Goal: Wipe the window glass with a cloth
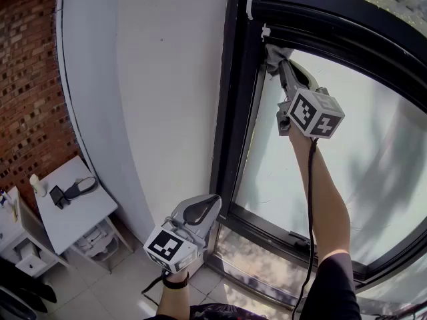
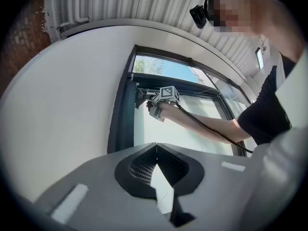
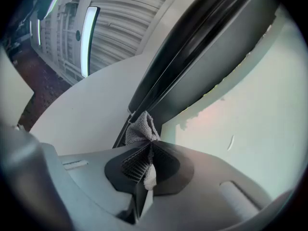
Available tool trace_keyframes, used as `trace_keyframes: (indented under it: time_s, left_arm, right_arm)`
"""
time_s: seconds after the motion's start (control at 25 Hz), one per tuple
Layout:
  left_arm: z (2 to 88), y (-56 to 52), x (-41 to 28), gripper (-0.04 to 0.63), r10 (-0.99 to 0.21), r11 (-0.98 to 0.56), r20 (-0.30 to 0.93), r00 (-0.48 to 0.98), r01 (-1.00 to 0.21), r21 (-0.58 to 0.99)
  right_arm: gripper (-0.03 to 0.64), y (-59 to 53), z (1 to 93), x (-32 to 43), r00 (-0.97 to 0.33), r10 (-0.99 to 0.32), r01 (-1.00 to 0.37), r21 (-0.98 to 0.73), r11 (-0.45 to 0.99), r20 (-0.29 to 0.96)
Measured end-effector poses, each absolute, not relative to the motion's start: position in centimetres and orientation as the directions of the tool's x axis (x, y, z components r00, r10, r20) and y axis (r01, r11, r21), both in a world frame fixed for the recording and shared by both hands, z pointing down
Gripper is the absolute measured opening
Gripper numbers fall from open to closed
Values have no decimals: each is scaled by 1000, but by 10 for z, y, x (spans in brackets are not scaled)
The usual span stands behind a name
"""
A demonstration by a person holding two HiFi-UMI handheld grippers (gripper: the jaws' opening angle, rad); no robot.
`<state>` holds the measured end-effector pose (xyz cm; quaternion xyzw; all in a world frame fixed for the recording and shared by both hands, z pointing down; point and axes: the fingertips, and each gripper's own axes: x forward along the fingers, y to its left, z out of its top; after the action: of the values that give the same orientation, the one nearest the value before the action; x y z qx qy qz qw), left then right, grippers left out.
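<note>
A grey cloth is pressed into the top left corner of the window glass, against the black frame. My right gripper is raised on an outstretched arm and shut on the cloth; a bit of cloth shows between its jaws. From the left gripper view I see the right gripper and the cloth at that same corner. My left gripper hangs low by the frame's bottom left, jaws together with nothing in them; its tip points up at the window.
A white wall stands left of the frame, with a brick wall beyond. Below left is a small white table with a dark object and a bottle. A cable runs down along the right arm.
</note>
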<state>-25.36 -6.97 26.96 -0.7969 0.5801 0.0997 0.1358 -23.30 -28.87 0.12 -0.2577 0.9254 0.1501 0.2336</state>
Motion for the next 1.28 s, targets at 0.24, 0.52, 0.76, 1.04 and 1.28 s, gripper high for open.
trace_keyframes:
  time_s: [0.24,0.52,0.76,1.04,1.28]
  left_arm:
    - [275,-83,-244,2,-890,-320,-315,329,-944,-81]
    - [266,-98,-232,2,-891,-324,-297,342,-940,-110]
    - [266,-110,-205,2,-851,-415,-298,433,-901,-123]
    - [277,-128,-180,2,-815,-501,-273,512,-858,-112]
    - [289,-144,-144,2,-788,-567,-228,571,-819,-92]
  right_arm:
    - [12,-284,5,-238,-800,-307,-482,247,841,-516]
    - [12,-283,13,-230,-808,-323,-503,290,814,-493]
    - [13,-282,10,-200,-790,-340,-512,243,824,-511]
    - [13,-277,5,-152,-750,-360,-572,271,775,-555]
    - [14,-277,4,-103,-715,-420,-639,280,716,-558]
